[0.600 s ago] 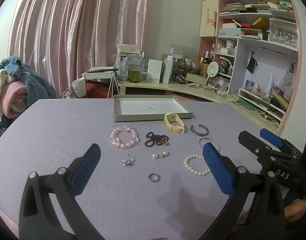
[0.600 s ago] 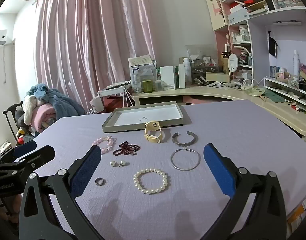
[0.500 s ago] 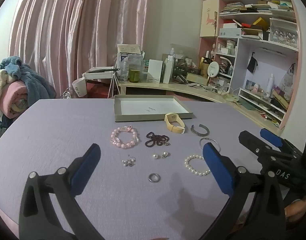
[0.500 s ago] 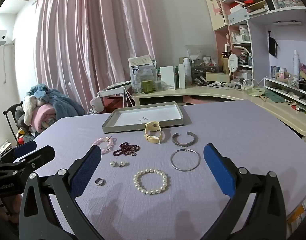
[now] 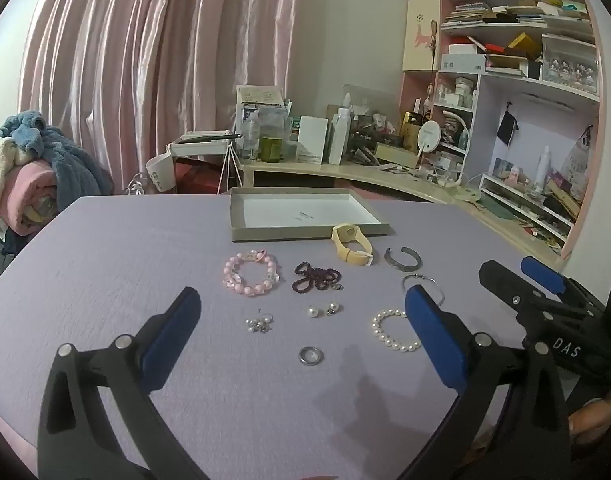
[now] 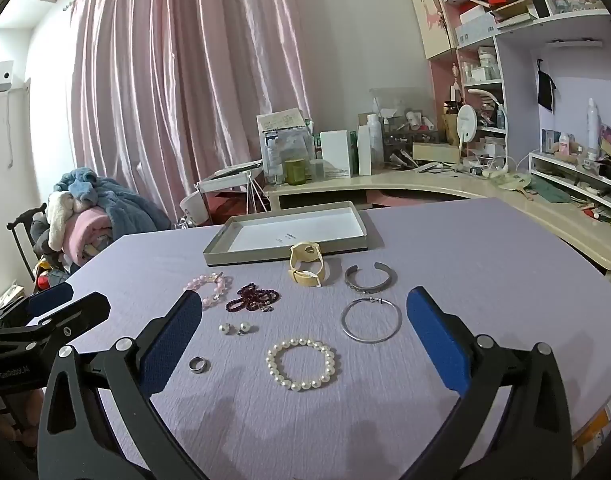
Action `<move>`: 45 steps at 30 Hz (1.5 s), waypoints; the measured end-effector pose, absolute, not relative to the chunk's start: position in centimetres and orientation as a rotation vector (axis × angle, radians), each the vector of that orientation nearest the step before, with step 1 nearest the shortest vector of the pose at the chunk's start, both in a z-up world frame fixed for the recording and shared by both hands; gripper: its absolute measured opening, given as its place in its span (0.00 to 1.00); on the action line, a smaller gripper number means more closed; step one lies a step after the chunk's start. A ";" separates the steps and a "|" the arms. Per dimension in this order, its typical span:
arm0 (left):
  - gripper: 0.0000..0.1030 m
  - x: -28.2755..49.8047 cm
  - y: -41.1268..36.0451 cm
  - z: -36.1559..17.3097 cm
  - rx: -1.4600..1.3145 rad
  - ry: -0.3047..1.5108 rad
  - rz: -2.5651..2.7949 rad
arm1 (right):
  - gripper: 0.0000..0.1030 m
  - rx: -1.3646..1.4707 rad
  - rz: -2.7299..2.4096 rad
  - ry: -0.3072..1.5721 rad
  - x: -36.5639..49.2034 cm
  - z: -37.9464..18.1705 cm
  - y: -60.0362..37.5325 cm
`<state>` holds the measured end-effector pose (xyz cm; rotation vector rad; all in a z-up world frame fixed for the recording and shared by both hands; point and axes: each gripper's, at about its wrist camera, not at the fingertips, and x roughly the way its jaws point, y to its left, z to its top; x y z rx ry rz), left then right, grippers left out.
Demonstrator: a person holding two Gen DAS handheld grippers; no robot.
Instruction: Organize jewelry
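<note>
On the counter (image 6: 485, 248), the watch (image 6: 307, 268) lies just before the tray (image 6: 285, 254); the cuff (image 6: 370, 279) sits right of the watch, and the bangle (image 6: 371, 320) and pearl bracelet (image 6: 301, 364) lie nearer.

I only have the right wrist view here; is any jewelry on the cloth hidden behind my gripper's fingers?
Observer: Yes, a small silver earring cluster lies on the purple cloth, hidden behind the finger on the left of your picture. The left wrist view shows it just nearer than the pink bead bracelet.
Operator: Thank you. Is that bracelet tangled with the dark beads?
Observer: No. In the left wrist view the pink bead bracelet is a full loop lying flat, with bare cloth between it and the dark beads.
</note>
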<state>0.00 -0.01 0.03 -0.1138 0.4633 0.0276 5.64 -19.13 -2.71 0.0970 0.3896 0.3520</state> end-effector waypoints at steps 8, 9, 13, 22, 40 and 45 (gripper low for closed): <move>0.98 0.2 0.5 -0.3 -0.114 0.466 0.027 | 0.99 0.097 0.351 0.391 5.7 -2.7 -19.1; 0.98 0.2 0.6 -0.3 -0.114 0.466 0.027 | 0.99 0.097 0.351 0.391 5.7 -2.8 -19.1; 0.98 0.2 0.5 -0.3 -0.114 0.467 0.028 | 0.99 0.097 0.352 0.392 5.7 -2.7 -19.1; 0.98 0.2 0.5 -0.2 -0.114 0.471 0.030 | 0.99 0.097 0.352 0.394 5.7 -2.7 -19.1; 0.98 0.9 1.3 -0.7 -0.116 0.472 0.031 | 0.99 0.099 0.350 0.393 5.7 -2.6 -19.3; 0.98 0.9 1.2 -0.7 -0.116 0.473 0.031 | 0.99 0.099 0.350 0.393 5.6 -2.2 -19.5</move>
